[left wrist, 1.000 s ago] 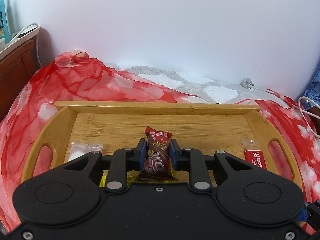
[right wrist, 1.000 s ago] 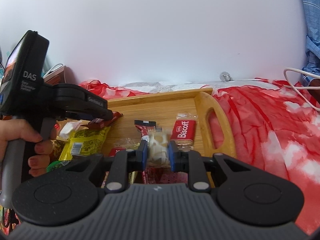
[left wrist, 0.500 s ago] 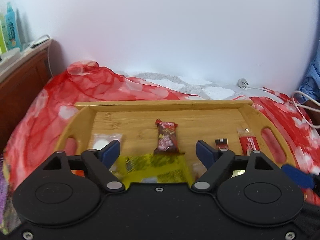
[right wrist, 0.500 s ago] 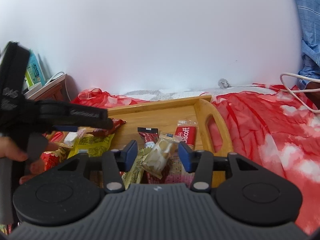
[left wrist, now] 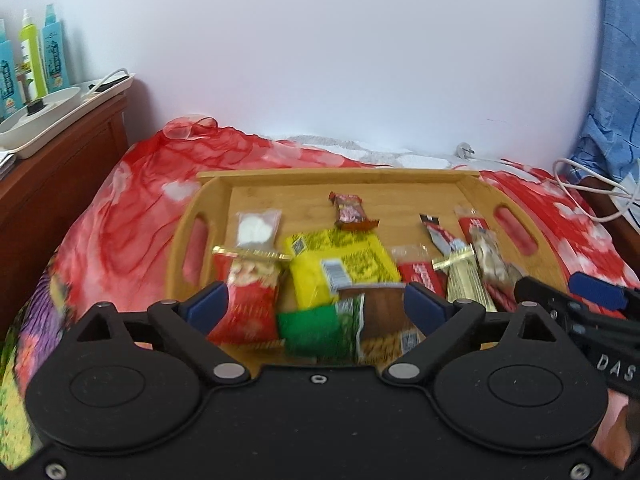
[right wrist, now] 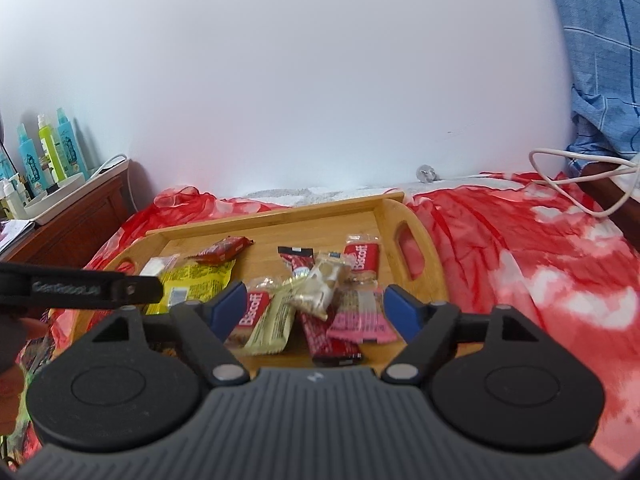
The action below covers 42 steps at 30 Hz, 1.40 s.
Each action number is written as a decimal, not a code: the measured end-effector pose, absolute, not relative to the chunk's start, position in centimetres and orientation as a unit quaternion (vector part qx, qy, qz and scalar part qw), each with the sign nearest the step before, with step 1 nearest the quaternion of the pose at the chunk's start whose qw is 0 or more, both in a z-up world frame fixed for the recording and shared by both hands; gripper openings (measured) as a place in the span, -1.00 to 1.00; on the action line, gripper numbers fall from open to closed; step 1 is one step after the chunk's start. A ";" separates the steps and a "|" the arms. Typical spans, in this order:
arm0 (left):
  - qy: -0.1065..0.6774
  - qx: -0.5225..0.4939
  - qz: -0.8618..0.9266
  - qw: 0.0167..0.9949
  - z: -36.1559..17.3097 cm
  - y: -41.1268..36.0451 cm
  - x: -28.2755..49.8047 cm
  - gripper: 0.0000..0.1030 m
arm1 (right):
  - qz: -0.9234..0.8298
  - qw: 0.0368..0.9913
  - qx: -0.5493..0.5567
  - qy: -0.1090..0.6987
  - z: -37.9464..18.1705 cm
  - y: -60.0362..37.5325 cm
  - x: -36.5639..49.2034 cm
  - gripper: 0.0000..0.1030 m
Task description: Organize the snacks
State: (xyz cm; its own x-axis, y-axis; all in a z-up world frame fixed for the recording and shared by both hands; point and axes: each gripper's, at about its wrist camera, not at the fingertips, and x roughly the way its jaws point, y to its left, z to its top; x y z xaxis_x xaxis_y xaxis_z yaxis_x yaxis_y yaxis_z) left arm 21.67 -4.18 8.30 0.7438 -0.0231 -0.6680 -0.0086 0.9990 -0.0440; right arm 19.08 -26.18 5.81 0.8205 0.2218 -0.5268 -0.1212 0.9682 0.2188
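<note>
Left gripper (left wrist: pixel 316 306): we see its blue-padded jaws spread wide apart and holding nothing, hanging over the near end of the tray.
Right gripper (right wrist: pixel 312 306): we see its jaws also spread wide with nothing between them; it hangs over the tray's right half.
Tray (left wrist: pixel 408 196): a wooden tray with a cut-out handle at each end, lying on a red and white cloth (left wrist: pixel 132 216).
Snacks, left view: we see a small brown and red bar (left wrist: pixel 351 213) alone near the tray's far middle, a clear packet of white pieces (left wrist: pixel 258 229) to its left, a big yellow pack (left wrist: pixel 340 264) in the centre, a red bag (left wrist: pixel 248 300) and a green pack (left wrist: pixel 316 330) nearest us; these near ones are blurred.
Snacks, right view: we see a red Biscoff packet (right wrist: pixel 361 257) by the right handle, a second Biscoff (right wrist: pixel 253 309) close to the left pad, a clear bag of pale pieces (right wrist: pixel 320 286) lying on top of the pile, a cream bar (right wrist: pixel 276 320), a pink packet (right wrist: pixel 360 316) and a dark red bar (right wrist: pixel 330 340).
Around: a wooden cabinet (left wrist: pixel 60 168) with bottles (left wrist: pixel 40 52) at far left, a white cable (right wrist: pixel 580 176) at far right, a plain white wall (right wrist: pixel 300 80) behind.
</note>
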 end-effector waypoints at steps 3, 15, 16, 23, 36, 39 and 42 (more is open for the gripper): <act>0.357 -0.022 -0.006 0.934 8.3 -3.7 19.9 0.86 | 0.089 0.951 0.084 0.284 5.9 -26.1 18.1 0.74; 0.360 -0.019 -0.005 0.933 7.6 -2.0 14.9 0.89 | 0.081 0.951 0.078 0.288 5.4 -25.4 13.8 0.83; 0.361 -0.019 -0.004 0.932 7.5 -1.9 14.6 0.90 | 0.079 0.952 0.072 0.287 5.2 -25.3 13.4 0.86; 0.373 -0.013 0.000 0.928 6.0 -1.5 12.3 0.90 | 0.073 0.955 0.062 0.280 4.4 -24.9 10.4 0.90; 0.382 0.001 0.002 0.924 3.5 -2.1 9.6 0.90 | 0.062 0.955 0.025 0.290 2.2 -24.3 6.8 0.95; 0.384 0.008 0.002 0.923 3.0 -2.4 9.4 0.90 | 0.065 0.953 0.030 0.293 2.1 -24.2 6.7 0.95; 0.389 0.008 0.000 0.921 2.6 -2.6 9.5 0.90 | 0.064 0.953 0.031 0.296 2.0 -24.1 6.8 0.96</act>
State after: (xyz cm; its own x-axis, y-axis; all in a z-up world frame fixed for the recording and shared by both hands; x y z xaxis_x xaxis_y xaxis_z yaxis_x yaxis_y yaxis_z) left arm 9.45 -2.64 2.65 0.6973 0.0072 -0.7167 0.0059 0.9999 0.0157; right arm 6.79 -24.12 1.97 0.8164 0.1410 -0.5600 -0.1047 0.9898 0.0965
